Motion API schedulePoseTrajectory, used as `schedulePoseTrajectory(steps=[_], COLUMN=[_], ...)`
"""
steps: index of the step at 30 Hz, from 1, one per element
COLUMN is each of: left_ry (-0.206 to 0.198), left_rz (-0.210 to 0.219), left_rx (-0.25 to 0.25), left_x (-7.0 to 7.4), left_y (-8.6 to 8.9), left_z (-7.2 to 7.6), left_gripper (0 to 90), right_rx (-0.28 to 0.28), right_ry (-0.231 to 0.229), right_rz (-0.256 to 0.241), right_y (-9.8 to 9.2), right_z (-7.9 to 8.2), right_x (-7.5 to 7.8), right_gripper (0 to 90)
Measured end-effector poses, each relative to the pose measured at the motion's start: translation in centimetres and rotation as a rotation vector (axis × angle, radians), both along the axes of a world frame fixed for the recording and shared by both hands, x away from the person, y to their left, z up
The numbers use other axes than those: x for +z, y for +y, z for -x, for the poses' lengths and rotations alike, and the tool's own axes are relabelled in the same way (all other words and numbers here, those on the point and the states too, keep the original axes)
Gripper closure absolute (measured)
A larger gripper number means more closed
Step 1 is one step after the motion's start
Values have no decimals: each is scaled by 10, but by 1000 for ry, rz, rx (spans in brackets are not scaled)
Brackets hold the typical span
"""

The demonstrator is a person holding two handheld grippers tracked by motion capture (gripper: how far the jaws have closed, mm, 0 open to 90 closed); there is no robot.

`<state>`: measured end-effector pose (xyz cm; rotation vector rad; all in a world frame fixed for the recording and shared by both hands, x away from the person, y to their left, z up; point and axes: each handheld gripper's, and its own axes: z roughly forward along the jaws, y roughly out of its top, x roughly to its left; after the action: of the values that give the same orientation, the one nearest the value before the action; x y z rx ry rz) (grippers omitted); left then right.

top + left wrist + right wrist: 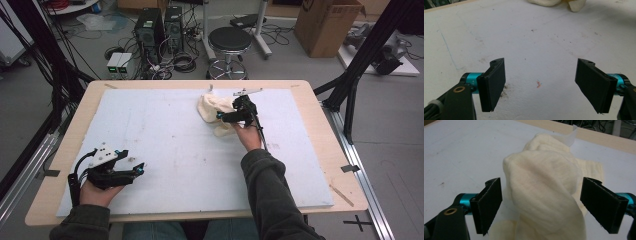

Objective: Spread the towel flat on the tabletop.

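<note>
A cream cloth (216, 111) lies bunched in a soft heap on the white foam board (175, 145) that covers the bench, toward the board's far edge and a little right of its middle. The right gripper (541, 205) sits at the cloth, its jaws spread wide with a raised fold between them (neither pad presses the fabric). The left gripper (540, 85) rests low over bare board, well apart from the cloth toward the near left, its jaws likewise released and holding nothing.

A black stool (229, 40) and cardboard box (327, 25) stand beyond the table (320, 125).
</note>
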<state>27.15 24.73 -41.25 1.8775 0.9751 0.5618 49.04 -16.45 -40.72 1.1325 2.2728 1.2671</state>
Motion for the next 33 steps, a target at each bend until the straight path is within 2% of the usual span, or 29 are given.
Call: schedulePoseTrajectory(steps=[4,6,13,15,18,21,24,33], left_ry=[0,1,3,5,5,2,3,2], left_rz=[-5,-4,-3,-2,-6,-7,-5,-3], left_rx=[0,1,1,2,-1,1,3,8], left_x=[0,0,-1,-1,0,0,-1,-1], left_y=[0,0,0,-1,0,0,0,0], left_z=[0,0,0,0,0,0,0,1], left_gripper=[249,249,247,246,246,246,245,244], right_rx=[-1,-2,-2,-4,-2,5,2,44], right_ry=[10,6,22,34,48,44,50,26], right_rz=[15,40,106,107,82,85,65,20], right_y=[6,9,12,12,11,12,11,4], right_z=[-4,-5,-7,-7,-9,-8,-8,-2], right_x=[-8,-11,-17,-18,-20,-20,-19,-5], right_gripper=[254,309,599,672,746,771,778,792])
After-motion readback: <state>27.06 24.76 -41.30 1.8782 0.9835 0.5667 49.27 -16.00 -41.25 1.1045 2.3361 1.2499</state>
